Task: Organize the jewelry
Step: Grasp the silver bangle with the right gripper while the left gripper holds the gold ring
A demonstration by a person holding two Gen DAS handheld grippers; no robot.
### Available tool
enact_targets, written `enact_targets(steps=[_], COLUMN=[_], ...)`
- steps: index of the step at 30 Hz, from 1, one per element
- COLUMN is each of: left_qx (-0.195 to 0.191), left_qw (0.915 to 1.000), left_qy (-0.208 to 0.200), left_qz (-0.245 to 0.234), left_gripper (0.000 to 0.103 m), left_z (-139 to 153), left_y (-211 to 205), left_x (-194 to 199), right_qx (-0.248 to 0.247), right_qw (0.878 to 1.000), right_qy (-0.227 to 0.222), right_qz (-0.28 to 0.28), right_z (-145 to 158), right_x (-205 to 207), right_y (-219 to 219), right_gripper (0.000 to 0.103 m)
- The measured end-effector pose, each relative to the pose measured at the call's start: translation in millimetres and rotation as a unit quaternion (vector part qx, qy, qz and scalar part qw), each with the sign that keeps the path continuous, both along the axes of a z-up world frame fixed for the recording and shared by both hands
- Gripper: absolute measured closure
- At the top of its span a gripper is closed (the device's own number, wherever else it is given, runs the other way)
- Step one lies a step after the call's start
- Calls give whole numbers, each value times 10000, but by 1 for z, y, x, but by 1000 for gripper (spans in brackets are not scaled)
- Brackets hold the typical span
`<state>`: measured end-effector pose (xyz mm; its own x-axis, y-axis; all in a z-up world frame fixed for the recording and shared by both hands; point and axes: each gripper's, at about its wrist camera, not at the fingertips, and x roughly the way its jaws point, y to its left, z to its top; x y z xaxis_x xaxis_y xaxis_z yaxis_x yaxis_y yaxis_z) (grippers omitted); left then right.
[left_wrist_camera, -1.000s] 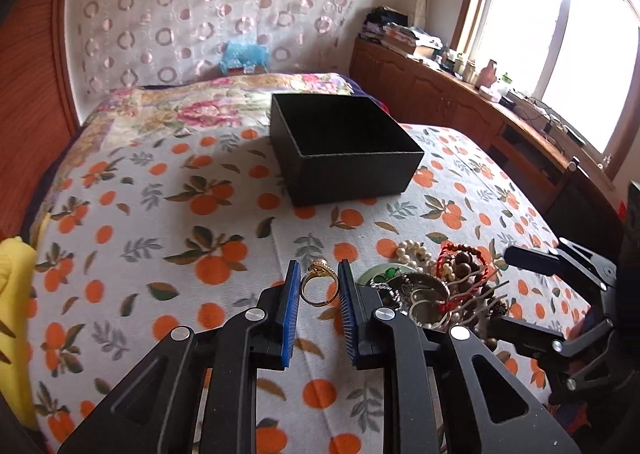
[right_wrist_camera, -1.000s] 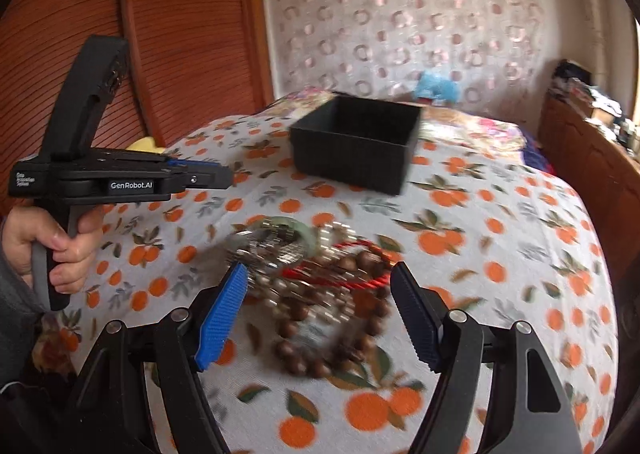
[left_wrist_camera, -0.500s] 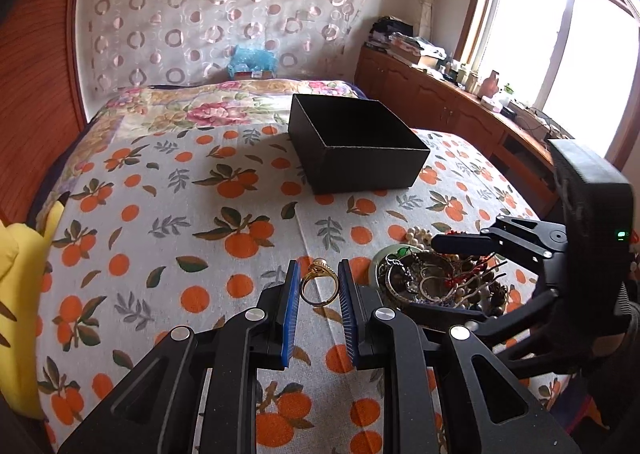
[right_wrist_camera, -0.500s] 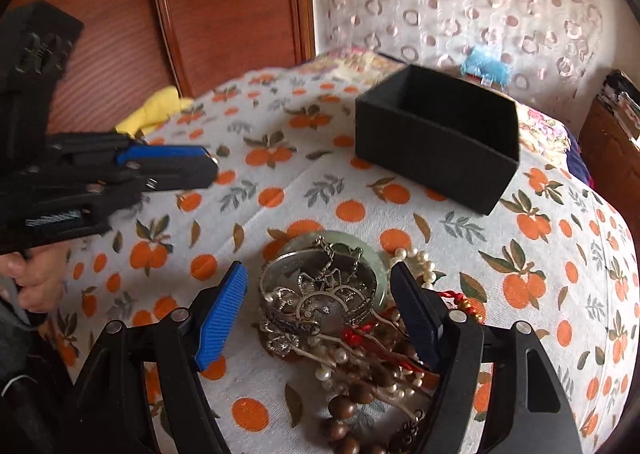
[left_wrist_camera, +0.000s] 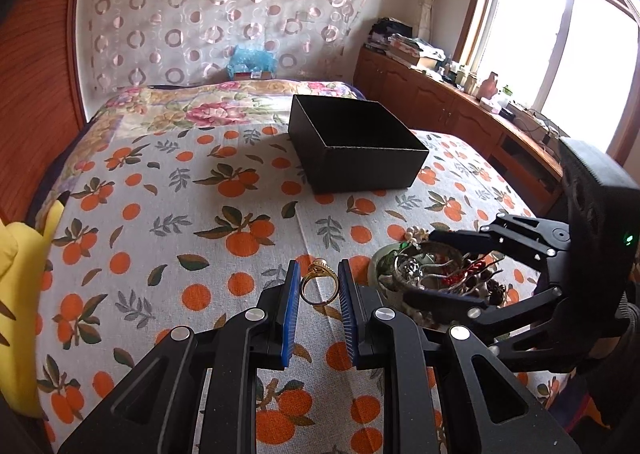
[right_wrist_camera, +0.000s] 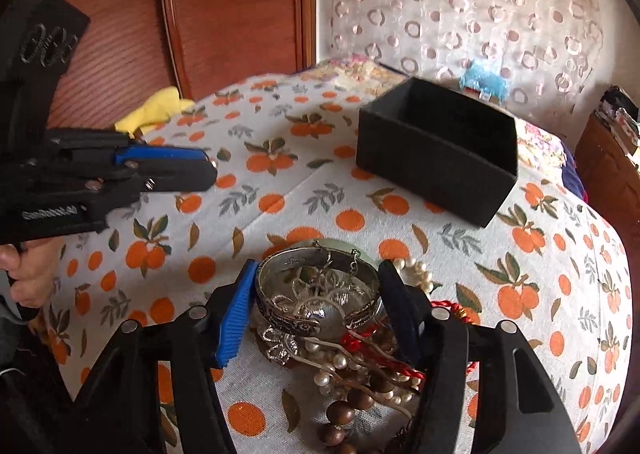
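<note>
A shiny gold metal ring and a polished silver bangle gleamed over the matt printed cotton bedspread, beside a matt black cardboard box and glossy wooden cabinets.

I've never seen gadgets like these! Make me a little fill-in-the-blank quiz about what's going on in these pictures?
1. The left gripper pinches a gold ____ between its blue pads.
2. The right gripper, its jaws closing, straddles a silver ____ atop the jewelry pile.
3. Farther back on the bedspread stands an open box coloured ____.
4. The bedspread's printed fruits are ____.

Missing words: ring; bangle; black; oranges
</note>
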<state>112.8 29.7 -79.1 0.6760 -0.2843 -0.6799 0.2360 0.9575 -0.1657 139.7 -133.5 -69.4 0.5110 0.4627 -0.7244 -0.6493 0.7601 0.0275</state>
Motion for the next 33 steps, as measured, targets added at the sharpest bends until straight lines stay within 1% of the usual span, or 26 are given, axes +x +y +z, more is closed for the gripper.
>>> enact_targets(steps=[3, 9, 15, 16, 20, 23, 25, 28, 33], left_qx=[-5, 2, 11, 13, 12, 14, 19, 17, 14], left_qw=[10000, 10000, 9999, 9999, 10000, 10000, 10000, 10000, 10000], left_qy=[-17, -49, -91, -92, -87, -84, -76, -78, -67], left_qz=[-5, -38, -51, -47, -26, -27, -21, -24, -45], left_gripper=[85, 85, 85, 85, 85, 85, 85, 85, 85], left_z=[0, 6, 11, 11, 11, 11, 10, 10, 8], left_y=[0, -4, -7, -7, -6, -5, -4, -4, -5], left_x=[0, -1, 0, 0, -1, -1, -1, -1, -2], right_qx=[63, 278, 626, 636, 298, 167, 94, 73, 90], right_qw=[9999, 9976, 9901, 9898, 9951, 9983, 9991, 9994, 9995], right_qy=[-109, -642, -1257, -1276, -912, -460, -238, -9, 208], right_qz=[-11, -10, -33, -53, -243, -302, -350, -339, -239], right_z=[8, 38, 65, 66, 50, 33, 25, 22, 23], right_x=[-2, -11, -24, -24, -13, -4, -2, -9, -28], right_y=[-3, -12, -23, -23, -21, -23, -27, -37, -55], right_gripper=[40, 40, 40, 40, 40, 40, 40, 40, 40])
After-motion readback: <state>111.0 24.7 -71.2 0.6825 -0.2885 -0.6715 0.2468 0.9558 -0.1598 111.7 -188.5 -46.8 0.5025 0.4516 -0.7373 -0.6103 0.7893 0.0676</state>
